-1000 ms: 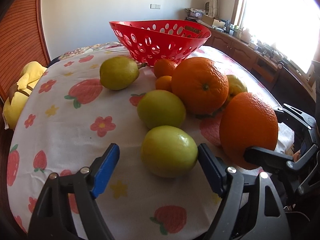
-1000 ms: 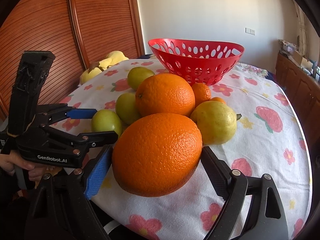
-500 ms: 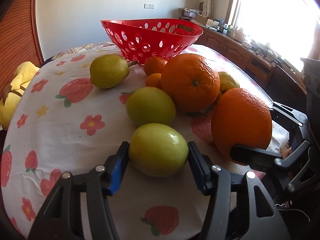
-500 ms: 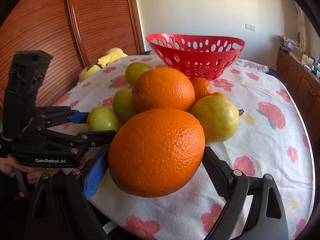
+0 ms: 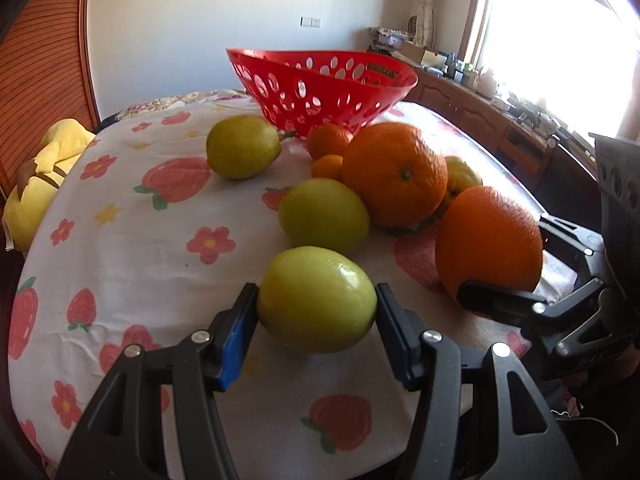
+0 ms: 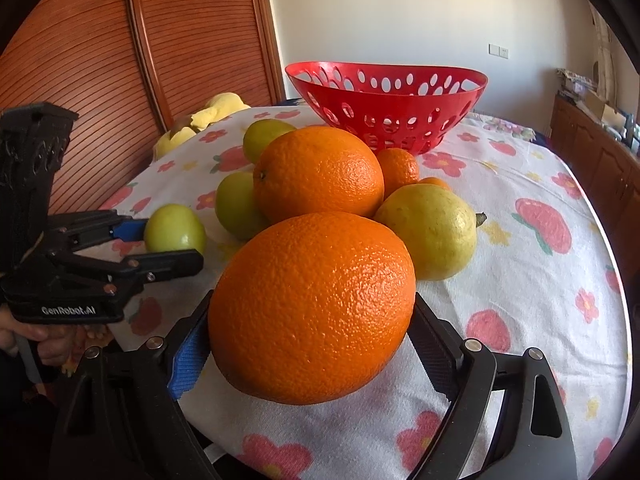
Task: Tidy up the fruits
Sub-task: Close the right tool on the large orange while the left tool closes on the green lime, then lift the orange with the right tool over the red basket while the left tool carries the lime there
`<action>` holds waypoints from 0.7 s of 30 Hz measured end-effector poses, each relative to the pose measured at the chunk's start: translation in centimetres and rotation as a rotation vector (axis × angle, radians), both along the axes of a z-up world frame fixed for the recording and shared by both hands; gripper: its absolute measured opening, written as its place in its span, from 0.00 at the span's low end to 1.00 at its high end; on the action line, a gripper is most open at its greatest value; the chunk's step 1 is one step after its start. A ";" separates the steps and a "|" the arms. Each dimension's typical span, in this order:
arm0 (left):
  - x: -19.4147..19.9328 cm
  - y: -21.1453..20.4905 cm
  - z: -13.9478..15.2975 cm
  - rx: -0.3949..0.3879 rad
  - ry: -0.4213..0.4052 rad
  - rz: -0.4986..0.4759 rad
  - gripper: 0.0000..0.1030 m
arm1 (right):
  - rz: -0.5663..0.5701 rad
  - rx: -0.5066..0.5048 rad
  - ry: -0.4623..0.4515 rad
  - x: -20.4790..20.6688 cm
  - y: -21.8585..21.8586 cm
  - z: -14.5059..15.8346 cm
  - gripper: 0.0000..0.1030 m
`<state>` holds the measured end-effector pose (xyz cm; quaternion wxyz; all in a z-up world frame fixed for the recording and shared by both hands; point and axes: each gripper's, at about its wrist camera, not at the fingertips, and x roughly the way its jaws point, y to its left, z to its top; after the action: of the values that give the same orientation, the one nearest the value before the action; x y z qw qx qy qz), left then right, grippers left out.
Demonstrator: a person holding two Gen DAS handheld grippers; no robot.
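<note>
Both grippers grip fruit at the near edge of the flower-printed tablecloth (image 5: 132, 248).
The left gripper (image 5: 316, 322) clamps a smooth green round fruit (image 5: 316, 300); the right gripper (image 6: 310, 332) clamps a large orange (image 6: 312, 304). Another orange (image 6: 318, 178), a yellow pear (image 6: 430, 230) and more green fruit (image 5: 324, 216) crowd between them and the far red perforated plastic basket (image 6: 386, 110).

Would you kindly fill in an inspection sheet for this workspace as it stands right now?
Surface: table under a white cloth printed with flowers and strawberries.
Job's things: red basket at the far side, nothing seen inside; two big oranges, two small ones, pears and green fruit on the cloth in front of it.
Clutter: yellow soft toy beside the table.
Grippers: left tool shut on a green fruit; right tool shut on the near orange.
Cables: nothing seen.
Surroundings: wooden slatted doors, low cabinets under a bright window.
</note>
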<state>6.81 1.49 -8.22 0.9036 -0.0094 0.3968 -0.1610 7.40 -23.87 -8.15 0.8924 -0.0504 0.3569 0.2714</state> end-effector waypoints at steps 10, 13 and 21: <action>-0.5 0.5 2.1 -0.008 -0.048 0.012 0.55 | -0.004 0.011 -0.031 -0.4 -0.4 1.0 0.88; -0.5 0.6 3.3 -0.012 -0.074 0.012 0.55 | -0.008 0.015 -0.051 -0.6 -0.8 1.9 0.88; 0.4 0.3 7.0 -0.001 -0.152 -0.003 0.55 | -0.025 0.048 -0.112 0.4 -2.0 5.5 0.88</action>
<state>7.16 1.84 -1.19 0.9310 0.0032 0.3268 -0.1627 7.81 -25.84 -2.62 0.9152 -0.0397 0.3004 0.2656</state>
